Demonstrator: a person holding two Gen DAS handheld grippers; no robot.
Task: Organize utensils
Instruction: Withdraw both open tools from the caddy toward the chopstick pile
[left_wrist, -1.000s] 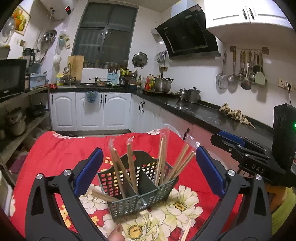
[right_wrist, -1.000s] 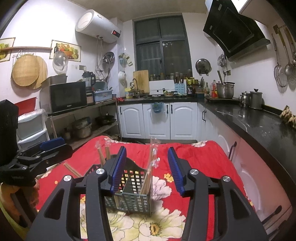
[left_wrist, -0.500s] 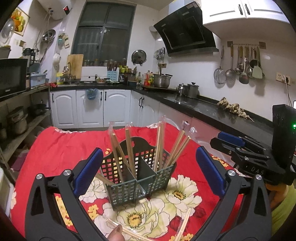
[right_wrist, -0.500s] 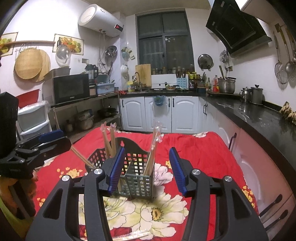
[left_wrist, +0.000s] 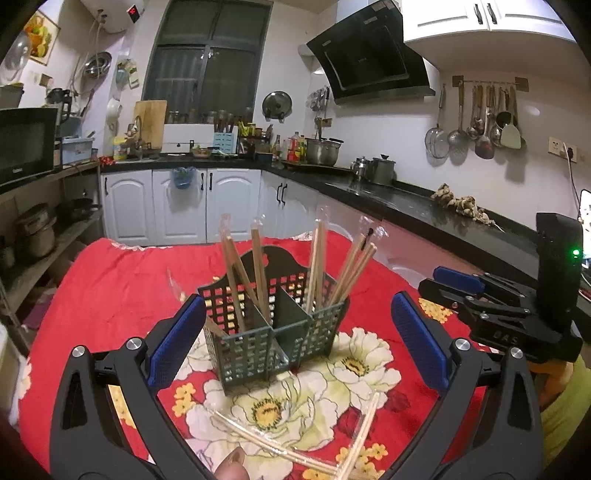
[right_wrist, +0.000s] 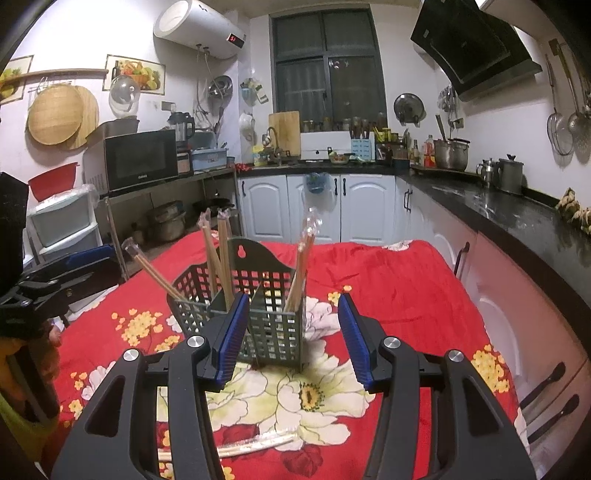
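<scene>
Several wrapped chopsticks upright in dark slotted caddy

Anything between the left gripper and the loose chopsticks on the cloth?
Nothing visible. The wrapped chopsticks lie on the cloth just ahead of the open left gripper, nearer than the basket. A fingertip at the bottom edge sits beside them.

L hand-held gripper: jaws wide, empty | R hand-held gripper: half-open, empty
</scene>
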